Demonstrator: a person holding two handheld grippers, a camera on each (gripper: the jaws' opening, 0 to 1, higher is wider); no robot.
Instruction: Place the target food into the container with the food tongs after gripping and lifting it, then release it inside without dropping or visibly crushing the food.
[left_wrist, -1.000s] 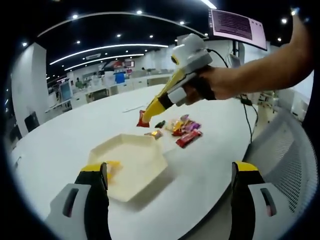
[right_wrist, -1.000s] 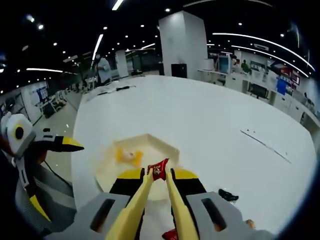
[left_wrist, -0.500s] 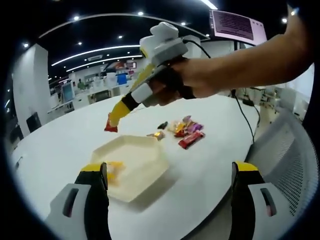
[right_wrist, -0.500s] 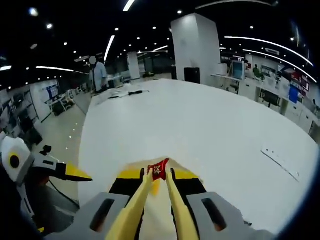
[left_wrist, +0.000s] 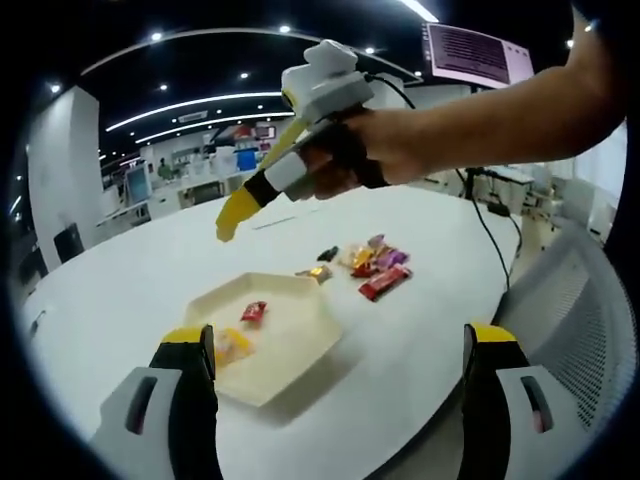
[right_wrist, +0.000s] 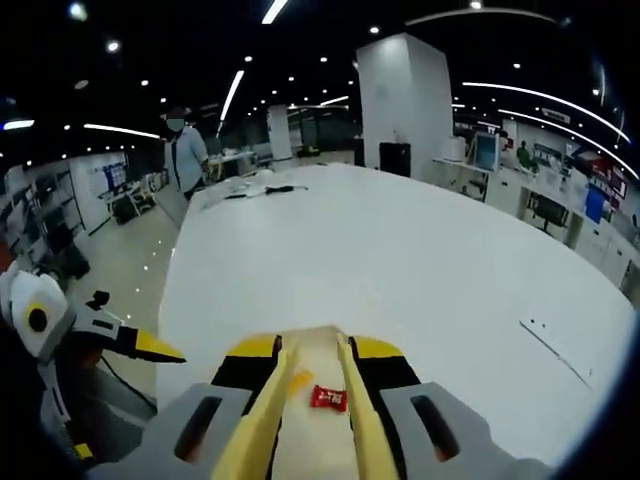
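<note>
A small red snack packet (left_wrist: 253, 312) lies inside the cream hexagonal container (left_wrist: 290, 345), beside a yellow snack (left_wrist: 230, 347). Above the container hangs my right gripper (left_wrist: 225, 228), held in a hand, its yellow tongs holding nothing. In the right gripper view the right gripper (right_wrist: 310, 345) has its tongs open, and the red packet (right_wrist: 328, 398) rests on the container floor (right_wrist: 312, 362) below the gap between them. My left gripper (left_wrist: 340, 335) stands wide open at the near side of the container. The left gripper (right_wrist: 150, 347) also shows at the left edge.
Several wrapped snacks (left_wrist: 365, 260) and a red bar (left_wrist: 382, 282) lie on the white round table (left_wrist: 130, 270) just beyond the container. A black cable (left_wrist: 492, 235) runs off the table's right side, where a mesh chair (left_wrist: 565, 290) stands. A person (right_wrist: 185, 155) stands far off.
The red packet has left the tongs and now lies in the container. The tongs have spread apart. The right gripper stays above the container; the left gripper has not moved.
</note>
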